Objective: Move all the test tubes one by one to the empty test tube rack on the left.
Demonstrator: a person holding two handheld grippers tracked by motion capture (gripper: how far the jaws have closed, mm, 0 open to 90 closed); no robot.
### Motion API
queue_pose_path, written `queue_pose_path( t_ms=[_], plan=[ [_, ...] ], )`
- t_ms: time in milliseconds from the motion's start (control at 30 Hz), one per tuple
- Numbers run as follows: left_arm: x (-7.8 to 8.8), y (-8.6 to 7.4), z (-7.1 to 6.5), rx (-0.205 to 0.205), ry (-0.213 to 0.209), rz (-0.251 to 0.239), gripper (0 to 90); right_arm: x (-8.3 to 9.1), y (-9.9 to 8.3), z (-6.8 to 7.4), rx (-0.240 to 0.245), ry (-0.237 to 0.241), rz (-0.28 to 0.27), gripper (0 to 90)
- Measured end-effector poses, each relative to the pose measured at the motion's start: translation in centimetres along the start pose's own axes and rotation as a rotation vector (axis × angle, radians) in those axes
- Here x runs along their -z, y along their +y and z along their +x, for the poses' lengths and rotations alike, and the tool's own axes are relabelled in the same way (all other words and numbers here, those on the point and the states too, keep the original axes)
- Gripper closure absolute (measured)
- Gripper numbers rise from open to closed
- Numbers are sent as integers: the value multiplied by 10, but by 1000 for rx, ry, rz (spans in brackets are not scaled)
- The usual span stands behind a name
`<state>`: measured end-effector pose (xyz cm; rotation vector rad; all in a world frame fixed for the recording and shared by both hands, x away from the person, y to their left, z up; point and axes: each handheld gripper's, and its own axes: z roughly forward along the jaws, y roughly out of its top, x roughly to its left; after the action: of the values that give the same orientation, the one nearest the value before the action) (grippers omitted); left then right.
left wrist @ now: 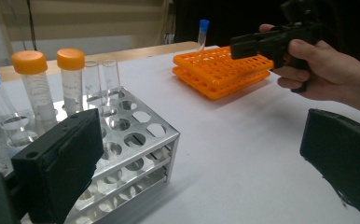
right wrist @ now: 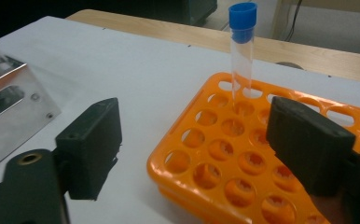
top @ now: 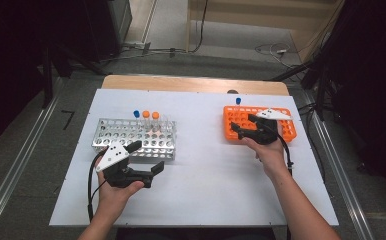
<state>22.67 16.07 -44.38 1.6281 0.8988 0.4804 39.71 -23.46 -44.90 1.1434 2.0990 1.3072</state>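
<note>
A metal rack (top: 133, 137) at the left holds one blue-capped tube (top: 136, 114), two orange-capped tubes (top: 146, 114) and some clear uncapped ones (left wrist: 94, 79). My left gripper (top: 148, 156) hovers just in front of its right end, open and empty (left wrist: 201, 158). An orange rack (top: 261, 122) at the right carries a single blue-capped tube (top: 238, 101) upright in its far row. My right gripper (top: 241, 123) is over that rack's left part, open, nothing between its pads (right wrist: 197, 140). The blue-capped tube (right wrist: 242, 46) stands beyond the jaws, untouched.
Both racks sit on a white sheet (top: 201, 170) laid over a wooden table (top: 191, 83). Open sheet lies between the racks and along the front edge. Cables trail across the floor behind the table.
</note>
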Motion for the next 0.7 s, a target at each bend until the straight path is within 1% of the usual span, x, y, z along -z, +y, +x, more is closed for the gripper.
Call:
queue_pose_path(
  t_ms=[100, 167, 267, 300, 333, 400, 500, 533, 600, 700],
  plan=[
    [-1, -2, -1, 4, -4, 3, 0, -13, 4, -2, -2, -24, 7, 227],
    [-1, -3, -1, 8, -5, 2, 0, -21, 7, -4, -14, -45, 9, 258],
    [-1, -3, -1, 10, -6, 1, 0, -30, 11, -8, -36, -71, 5, 344],
    [-1, -3, -1, 10, -8, 0, 0, -33, 12, -9, -51, -80, 13, 368],
    [-1, -3, -1, 7, -8, 2, 0, -36, 13, -10, -63, -80, 15, 401],
    [-1, -4, -1, 7, -8, 3, 0, -40, 14, -11, -76, -87, 24, 450],
    [-1, -4, -1, 8, -11, 4, 0, -48, 13, -12, -104, -127, 35, 533],
    [-1, -5, -1, 8, -11, 4, 0, -50, 12, -12, -120, -139, 43, 565],
    [-1, -5, -1, 9, -13, 6, 0, -53, 11, -11, -130, -154, 56, 618],
    [-2, -6, -1, 13, -13, 7, 0, -58, 9, -10, -117, -185, 58, 650]
  ],
)
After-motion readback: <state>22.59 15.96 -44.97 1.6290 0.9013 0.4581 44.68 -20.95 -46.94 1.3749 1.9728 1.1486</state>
